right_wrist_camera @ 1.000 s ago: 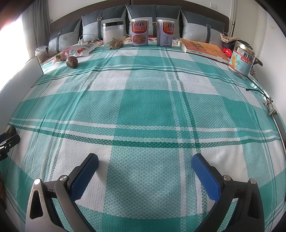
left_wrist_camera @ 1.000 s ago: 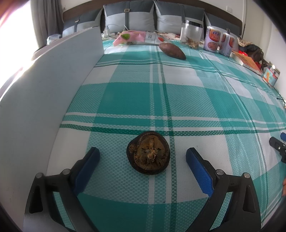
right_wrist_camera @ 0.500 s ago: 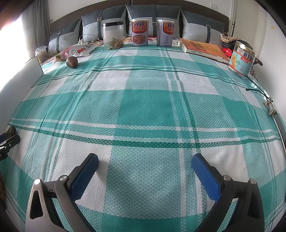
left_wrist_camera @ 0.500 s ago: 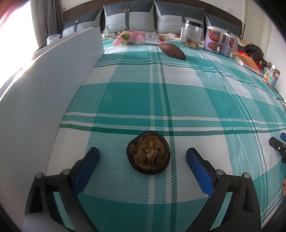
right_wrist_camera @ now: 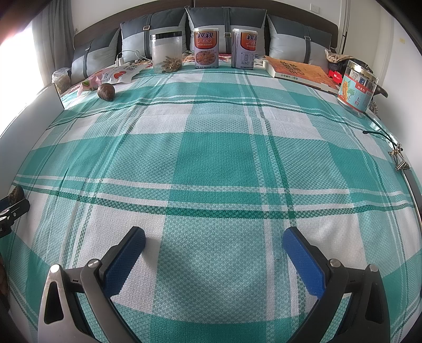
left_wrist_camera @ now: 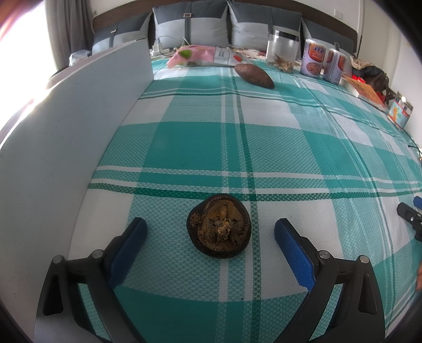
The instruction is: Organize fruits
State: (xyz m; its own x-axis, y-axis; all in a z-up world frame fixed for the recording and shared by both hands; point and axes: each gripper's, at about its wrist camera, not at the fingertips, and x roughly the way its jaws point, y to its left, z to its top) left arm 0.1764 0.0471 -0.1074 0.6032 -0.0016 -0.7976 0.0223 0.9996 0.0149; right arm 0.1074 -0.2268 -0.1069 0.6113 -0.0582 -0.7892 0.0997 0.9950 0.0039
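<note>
Left claw (left_wrist_camera: 209,232) wide open, around a round brown fruit (left_wrist_camera: 219,229) on the green checked bed cover (left_wrist_camera: 263,147), not touching it. Right claw (right_wrist_camera: 213,244) wide open too, holding nothing. Far back near the pillows (left_wrist_camera: 190,25), a long brown fruit (left_wrist_camera: 254,75).

Woven matt plaid cloth (right_wrist_camera: 211,147); rough fibrous fruit (left_wrist_camera: 219,229); clear glossy plastic jar (right_wrist_camera: 166,52); printed cans (right_wrist_camera: 206,48).

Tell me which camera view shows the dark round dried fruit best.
The left wrist view. There the dark round dried fruit lies close on the plaid cloth, between the open fingers of the left hand-held gripper, its cracked brown top plain. The right wrist view shows only a sliver at the left edge.
</note>
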